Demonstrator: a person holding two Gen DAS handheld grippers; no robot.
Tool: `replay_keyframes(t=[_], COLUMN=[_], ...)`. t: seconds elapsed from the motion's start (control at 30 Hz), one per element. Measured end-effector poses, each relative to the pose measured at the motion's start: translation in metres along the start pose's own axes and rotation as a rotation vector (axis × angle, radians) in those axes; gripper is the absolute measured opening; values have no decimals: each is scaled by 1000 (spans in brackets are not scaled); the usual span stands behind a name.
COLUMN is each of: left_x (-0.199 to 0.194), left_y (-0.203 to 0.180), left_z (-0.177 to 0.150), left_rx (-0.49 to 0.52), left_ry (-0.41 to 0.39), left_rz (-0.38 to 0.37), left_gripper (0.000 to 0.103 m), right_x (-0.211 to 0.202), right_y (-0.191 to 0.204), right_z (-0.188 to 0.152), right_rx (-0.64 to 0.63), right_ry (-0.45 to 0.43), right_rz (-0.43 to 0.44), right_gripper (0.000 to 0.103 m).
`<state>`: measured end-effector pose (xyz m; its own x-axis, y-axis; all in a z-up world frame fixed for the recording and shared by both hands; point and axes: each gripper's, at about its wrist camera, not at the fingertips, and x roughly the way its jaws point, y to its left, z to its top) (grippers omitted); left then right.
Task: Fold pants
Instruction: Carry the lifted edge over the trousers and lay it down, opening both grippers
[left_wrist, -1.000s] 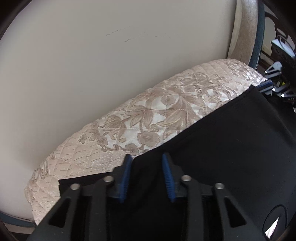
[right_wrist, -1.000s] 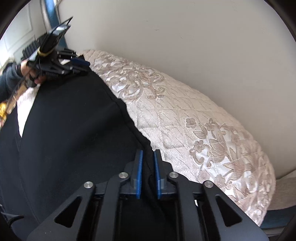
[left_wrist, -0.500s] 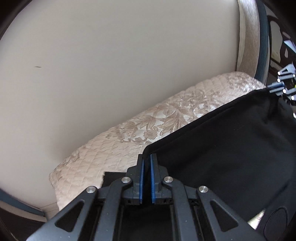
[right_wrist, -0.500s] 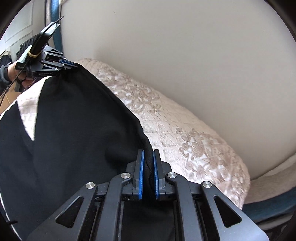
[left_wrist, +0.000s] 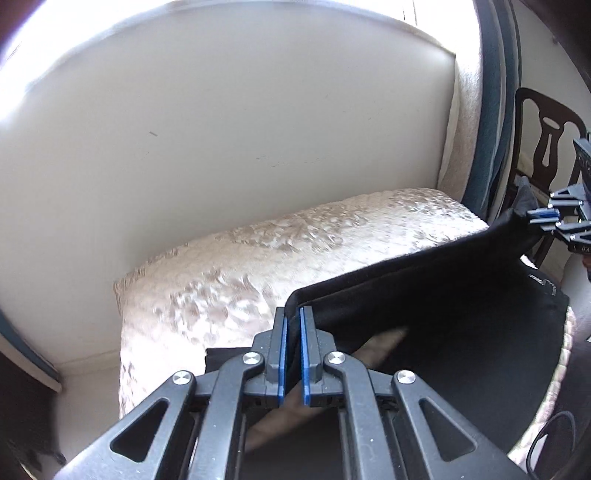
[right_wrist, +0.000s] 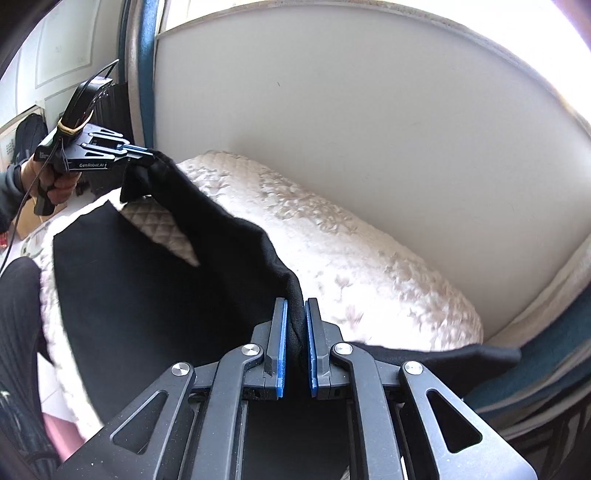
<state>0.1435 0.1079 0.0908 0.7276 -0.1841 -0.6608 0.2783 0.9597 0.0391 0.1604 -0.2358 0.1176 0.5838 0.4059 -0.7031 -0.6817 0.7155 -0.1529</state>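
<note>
The black pants (left_wrist: 443, 314) lie partly on a cream quilted bed cover (left_wrist: 295, 258), with one long edge lifted off it. My left gripper (left_wrist: 293, 314) is shut on one end of that edge. At the far right of the left wrist view, my right gripper (left_wrist: 543, 216) pinches the other end. In the right wrist view, the right gripper (right_wrist: 295, 306) is shut on the black pants (right_wrist: 166, 295), which sag between the two grips. The left gripper (right_wrist: 147, 151), held by a hand (right_wrist: 51, 181), grips the far corner at upper left.
A cream padded headboard (left_wrist: 221, 129) rises right behind the bed cover (right_wrist: 351, 251). A dark wooden chair (left_wrist: 550, 136) stands past the bed's right end. A blue-grey frame strip (right_wrist: 146, 74) borders the headboard. A person's dark-clad leg (right_wrist: 14, 314) is at the left edge.
The left gripper, open a second ago, has shut on the pants edge. Both grippers have risen and drawn back from the headboard, lifting the pants edge off the bed cover.
</note>
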Motion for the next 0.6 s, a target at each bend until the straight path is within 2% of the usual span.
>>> replay_keyframes(t=[0.17, 0.4, 0.5, 0.53, 0.6], left_x=[-27, -31, -35, -38, -44], left_y=[-17, -41, -38, -38, -34], left_z=[-48, -112, -131, -138, -148], left_rx=[-51, -119, -208, -247, -325], left_ry=[20, 160, 208, 213, 212], left_rz=[-36, -52, -62, -65, -75], left_gripper=[8, 8, 10, 13, 14], right_x=[-18, -8, -9, -9, -14], right_y=[32, 58, 59, 57, 53], right_z=[-50, -119, -130, -132, -137], right_rx=[48, 216, 297, 327, 387], right_ry=[55, 217, 236, 233, 230], right_rz=[27, 70, 55, 51, 52], right_gripper=[9, 7, 12, 14, 24])
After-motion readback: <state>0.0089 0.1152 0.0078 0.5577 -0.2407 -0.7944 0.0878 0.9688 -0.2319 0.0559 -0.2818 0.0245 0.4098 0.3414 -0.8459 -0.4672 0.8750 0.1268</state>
